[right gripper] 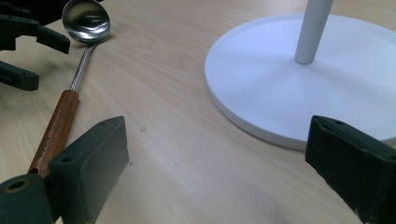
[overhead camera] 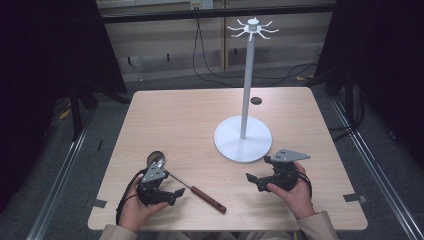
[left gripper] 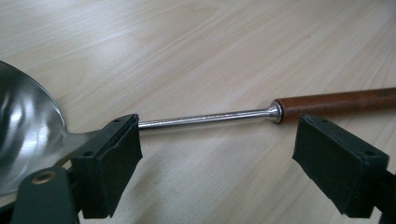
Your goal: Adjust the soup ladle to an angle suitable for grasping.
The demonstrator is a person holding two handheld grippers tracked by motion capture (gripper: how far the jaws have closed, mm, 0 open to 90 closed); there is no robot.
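Note:
A ladle (overhead camera: 186, 187) lies on the wooden table (overhead camera: 190, 115), its steel bowl (overhead camera: 156, 157) at the near left and its brown wooden handle (overhead camera: 209, 199) pointing to the near right. My left gripper (overhead camera: 172, 195) stands open over the ladle's thin shaft (left gripper: 205, 117), which lies just past the two pads (left gripper: 112, 158) without touching them; the bowl (left gripper: 28, 121) sits at the left of that view. My right gripper (overhead camera: 254, 182) is open and holds nothing, near the front edge of the white stand's round base (overhead camera: 243, 139). The right gripper view (right gripper: 219, 140) looks toward the ladle (right gripper: 56, 126) and the base (right gripper: 280, 88).
The white stand's pole (overhead camera: 247, 85) rises from the base to a ring of hooks (overhead camera: 252, 28) high above the table's far half. A small dark round spot (overhead camera: 256, 100) sits on the tabletop behind the stand. Cables run over the floor beyond the table.

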